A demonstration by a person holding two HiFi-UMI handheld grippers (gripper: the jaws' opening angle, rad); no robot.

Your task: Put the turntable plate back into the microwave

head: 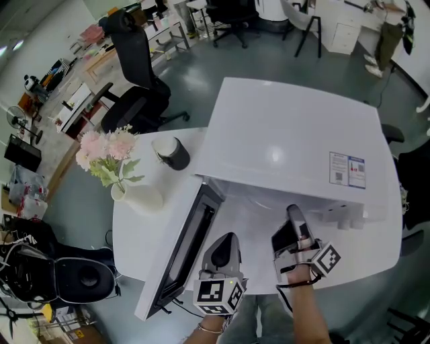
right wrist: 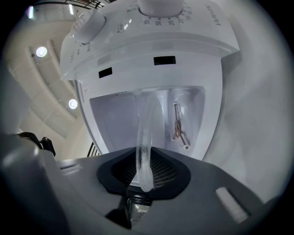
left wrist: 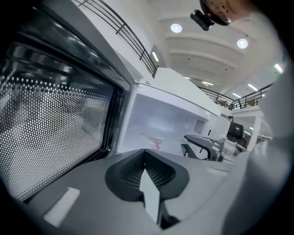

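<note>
White round table [head: 134, 228] underneath, with open office floor on every side. Right gripper [head: 295, 222] clamped on the near rim of the clear glass turntable plate [right wrist: 146, 142], held edge-on between the pads. Far part of the plate at the mouth of the white microwave [head: 289, 134]. Left gripper [left wrist: 146, 160] pressed together on nothing, just left of the right one and in front of the same opening. Open door [head: 185, 248] swung out to the near left, close beside the left gripper, leaving the opening free across to the knobs [right wrist: 161, 7] on the right. Inside the cavity, a thin metal piece [right wrist: 179, 124] beside the plate's rim. Farther left on the table, a white vase [head: 138, 198] of pink flowers and a dark cup [head: 173, 153], both well apart from the door. Beyond the far left edge, a black office chair [head: 134, 80].
</note>
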